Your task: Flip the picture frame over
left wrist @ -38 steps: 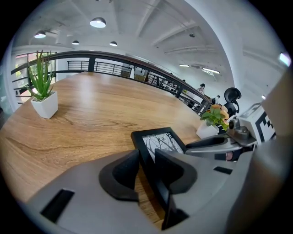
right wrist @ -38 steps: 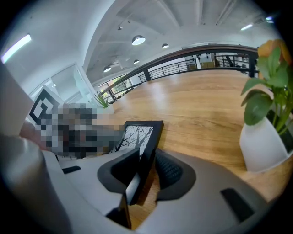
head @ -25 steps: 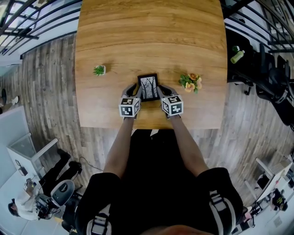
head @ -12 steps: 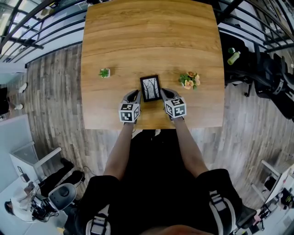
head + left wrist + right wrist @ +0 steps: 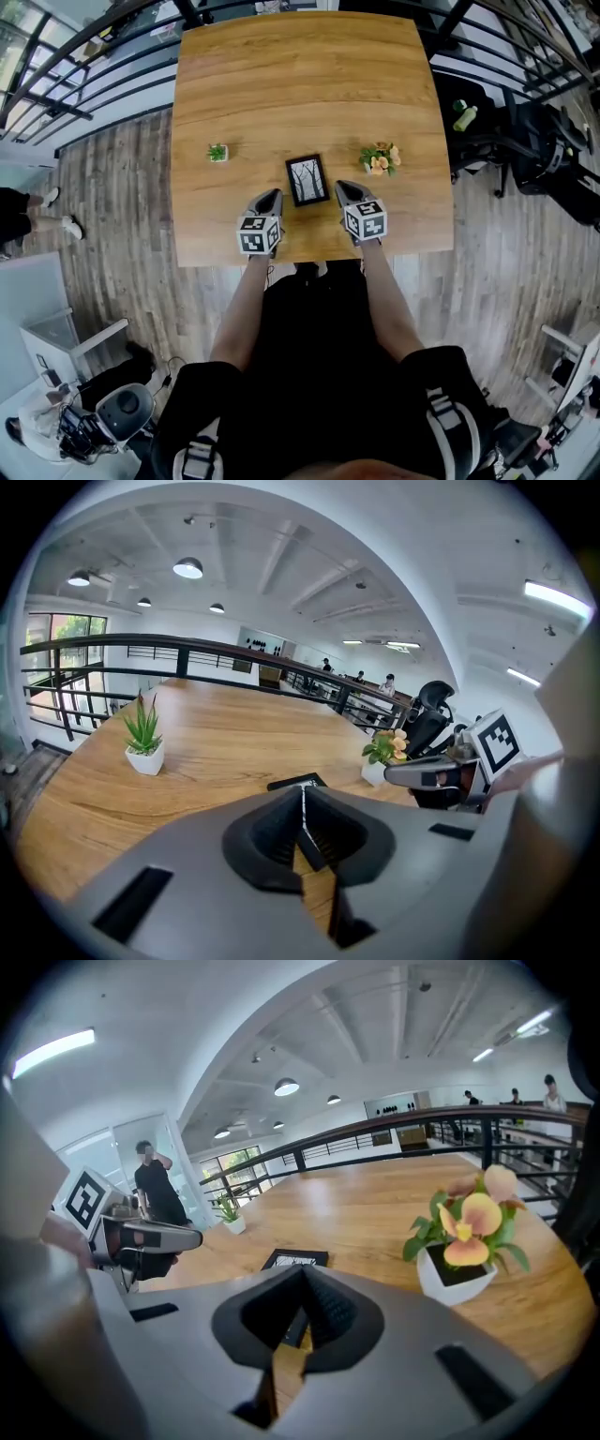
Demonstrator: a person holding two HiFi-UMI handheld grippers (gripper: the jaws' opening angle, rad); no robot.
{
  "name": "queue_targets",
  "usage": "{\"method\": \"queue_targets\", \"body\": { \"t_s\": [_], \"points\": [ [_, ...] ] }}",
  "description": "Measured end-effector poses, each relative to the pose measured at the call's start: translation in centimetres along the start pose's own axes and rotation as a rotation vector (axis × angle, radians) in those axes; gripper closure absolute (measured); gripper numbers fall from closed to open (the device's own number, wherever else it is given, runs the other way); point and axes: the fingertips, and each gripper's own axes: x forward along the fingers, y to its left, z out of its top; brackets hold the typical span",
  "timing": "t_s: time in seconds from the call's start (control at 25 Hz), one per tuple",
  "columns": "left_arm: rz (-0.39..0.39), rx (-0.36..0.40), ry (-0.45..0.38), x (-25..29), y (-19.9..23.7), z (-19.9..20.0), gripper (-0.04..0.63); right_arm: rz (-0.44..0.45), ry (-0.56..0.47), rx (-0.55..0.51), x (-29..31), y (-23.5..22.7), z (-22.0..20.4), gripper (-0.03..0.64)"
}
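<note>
The picture frame [image 5: 307, 180], black with a drawing of bare trees, lies flat and picture side up on the wooden table [image 5: 300, 84]. My left gripper [image 5: 268, 199] hovers just left of its near corner and touches nothing. Its jaws have just closed to shut, with nothing between them. My right gripper [image 5: 344, 191] hangs off the frame's right near corner, also shut and empty. In the left gripper view the frame [image 5: 296, 782] shows beyond the shut tips of the left gripper [image 5: 302, 791]. In the right gripper view the frame [image 5: 296, 1260] lies ahead of the right gripper [image 5: 302, 1275].
A small green plant in a white pot [image 5: 217, 152] stands left of the frame. A pot of orange flowers [image 5: 380, 159] stands to its right. The table's near edge [image 5: 309, 259] runs just behind both grippers. Railings and chairs surround the table.
Both grippers have drawn back from the frame's sides toward the near edge and lifted. The left gripper's jaws have closed. The frame stays flat, picture side up.
</note>
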Motion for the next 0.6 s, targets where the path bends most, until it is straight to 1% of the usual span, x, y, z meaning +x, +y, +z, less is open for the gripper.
{"method": "queue_targets", "body": {
  "t_s": [0.16,0.32,0.6],
  "points": [
    [-0.014,0.008,-0.021,-1.1,-0.3,0.5,0.569,-0.012,-0.012,-0.023,-1.2,0.4,-0.4,0.614],
    [-0.018,0.014,-0.038,-2.0,-0.2,0.8,0.569,-0.018,-0.016,-0.024,-2.1,0.8,-1.1,0.614],
    [-0.006,-0.006,-0.065,-3.0,0.9,1.1,0.569,-0.017,-0.011,-0.039,-3.0,1.2,-2.1,0.614]
  ]
}}
